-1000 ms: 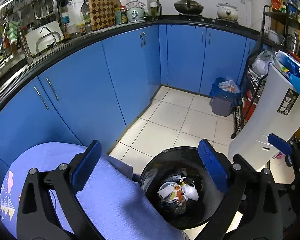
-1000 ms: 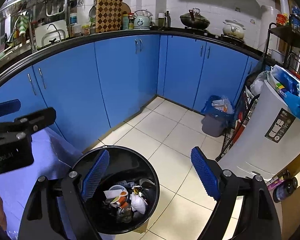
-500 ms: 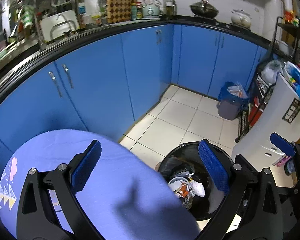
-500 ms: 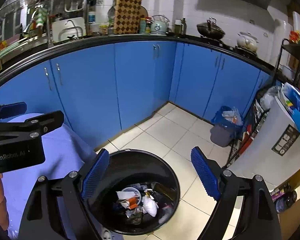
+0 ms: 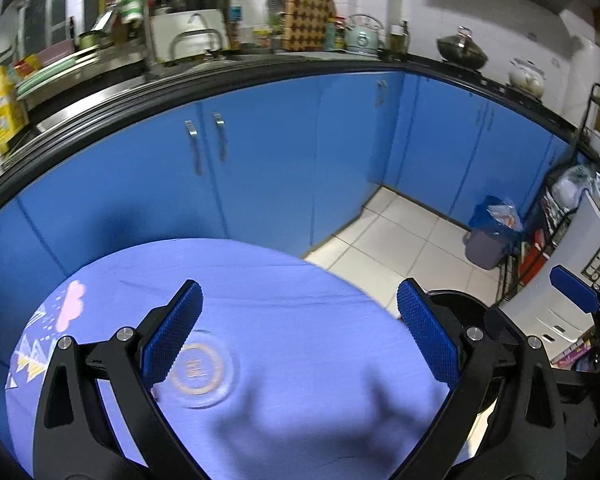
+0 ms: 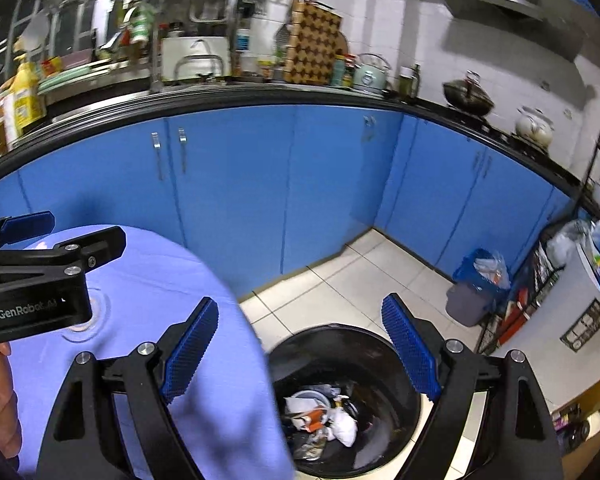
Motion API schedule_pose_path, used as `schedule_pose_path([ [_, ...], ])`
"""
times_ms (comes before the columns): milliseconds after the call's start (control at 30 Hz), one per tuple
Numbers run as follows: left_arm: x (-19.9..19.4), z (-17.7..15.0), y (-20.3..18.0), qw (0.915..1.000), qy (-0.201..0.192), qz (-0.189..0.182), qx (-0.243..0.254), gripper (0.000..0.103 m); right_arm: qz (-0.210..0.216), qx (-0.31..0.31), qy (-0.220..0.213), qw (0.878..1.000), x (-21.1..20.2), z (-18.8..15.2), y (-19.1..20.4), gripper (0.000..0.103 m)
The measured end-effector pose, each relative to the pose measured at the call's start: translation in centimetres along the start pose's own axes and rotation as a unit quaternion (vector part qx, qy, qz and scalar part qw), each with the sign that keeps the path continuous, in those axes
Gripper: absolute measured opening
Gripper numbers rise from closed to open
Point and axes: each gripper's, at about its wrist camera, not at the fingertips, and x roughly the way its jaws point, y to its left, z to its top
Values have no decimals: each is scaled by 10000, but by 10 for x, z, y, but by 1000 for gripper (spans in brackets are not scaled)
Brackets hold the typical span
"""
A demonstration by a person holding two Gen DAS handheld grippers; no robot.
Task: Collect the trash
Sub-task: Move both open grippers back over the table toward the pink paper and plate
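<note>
Crumpled paper and wrapper trash (image 6: 324, 416) is seen inside the round black bin (image 6: 332, 340) beside the lilac-clothed round table (image 5: 280, 280). The bin is mostly hidden in the left view. Both the left gripper (image 5: 300, 336) and the right gripper (image 6: 300, 352) are held wide, empty. A clear glass dish (image 5: 198, 368) is blurred.

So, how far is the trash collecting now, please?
Done: mixed trash already lies in the black bin beside the table.

In hand: nothing. The left claw and the right claw are both open and empty, the left over the table, the right over the table edge and bin.

Left: on the purple cloth, only a clear round lid or dish shows; whether it is trash I cannot tell.
</note>
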Motion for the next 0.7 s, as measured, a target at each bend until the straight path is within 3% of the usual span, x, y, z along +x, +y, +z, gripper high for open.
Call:
schedule_pose_path([
  [300, -17, -12, 76, 9982, -82, 240, -540, 97, 293, -511, -76, 9982, -4, 11, 71, 82],
  [700, -25, -42, 163, 9926, 3, 633, -1041, 97, 790, -818, 203, 9933, 15, 10, 151, 82],
])
